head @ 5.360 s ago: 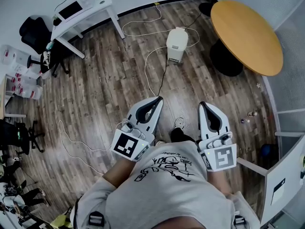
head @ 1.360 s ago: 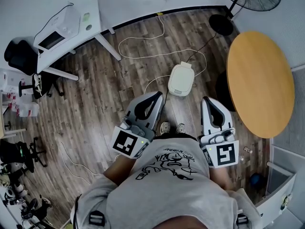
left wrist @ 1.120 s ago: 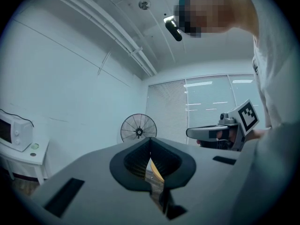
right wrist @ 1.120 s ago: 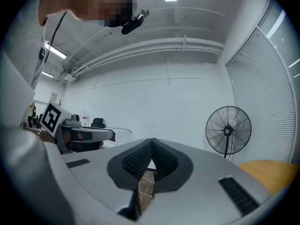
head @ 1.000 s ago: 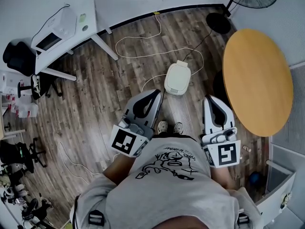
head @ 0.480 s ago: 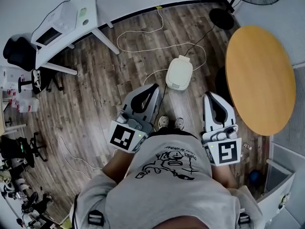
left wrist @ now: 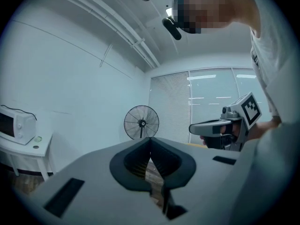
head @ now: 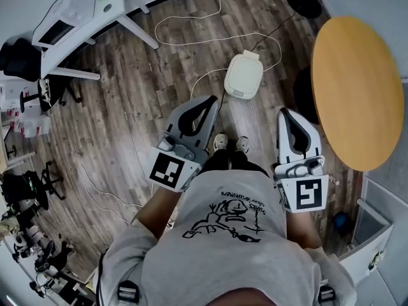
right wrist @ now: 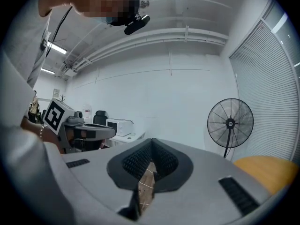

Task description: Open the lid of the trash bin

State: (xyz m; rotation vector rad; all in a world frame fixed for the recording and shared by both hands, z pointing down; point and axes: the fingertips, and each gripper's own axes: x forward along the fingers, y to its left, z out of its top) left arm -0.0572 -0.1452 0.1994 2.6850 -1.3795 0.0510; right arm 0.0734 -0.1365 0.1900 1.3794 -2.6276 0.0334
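Currently, both grippers are held out level in front of the person, with neither touching anything.

Left gripper (head: 212, 99): its own view shows the jaws closed tip to tip, with only wooden floor (head: 127, 113) seen through the gap behind the tips. Nothing is held.

Right gripper (head: 285, 112): the jaws are likewise closed together and empty, with floor planks and a thin white line showing through the opening.

Trash bin (head: 243, 75): small and white, with a rounded top. It stands on the floor on the far side of the person's shoes (head: 220, 141). In the head view it lies beyond and between the two gripper tips, nearer the left one and apart from both. The lid lies flat and closed. Neither gripper view shows the bin.

White cable (head: 210, 27): it loops over the floor on the far side of the bin and curls past the bin's left and right sides.

Surroundings:
- Round wooden table (head: 360, 88) on the right, with its dark base just right of the bin.
- White desk (head: 102, 8) at far left, carrying a microwave (head: 60, 14).
- Black office chair (head: 19, 56) to the left of the desk.
- Standing fan (left wrist: 141, 122) ahead against the blinds, seen in both gripper views.
- Each gripper also shows in the other's view, with its marker cube facing the camera.
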